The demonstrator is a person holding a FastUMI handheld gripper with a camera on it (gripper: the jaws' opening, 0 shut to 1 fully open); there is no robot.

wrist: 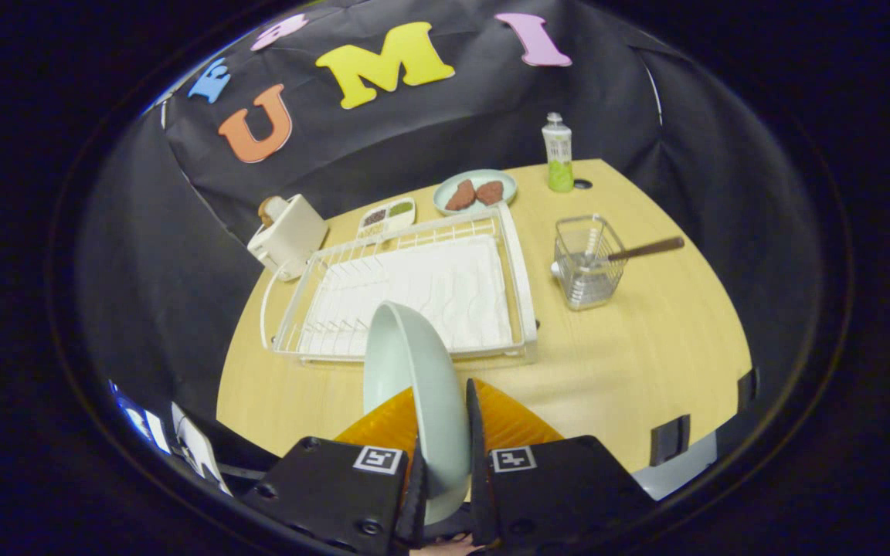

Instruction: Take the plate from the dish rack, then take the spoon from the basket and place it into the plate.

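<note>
A pale green plate [414, 371] stands on edge between my two fingers, lifted above the table in front of the rack. My gripper [441, 421] is shut on the plate's rim. Beyond it lies the white wire dish rack [518, 270], with nothing in its slots. To the right of the rack stands a wire basket [588, 270]. In the basket leans a spoon [646, 249] with a dark wooden handle that sticks out to the right.
Behind the rack are a white toaster [290, 232], a small divided dish [387, 216], a plate with two brown patties [476, 193] and a green bottle [558, 154]. The wooden table [646, 363] has bare room to the right of my fingers.
</note>
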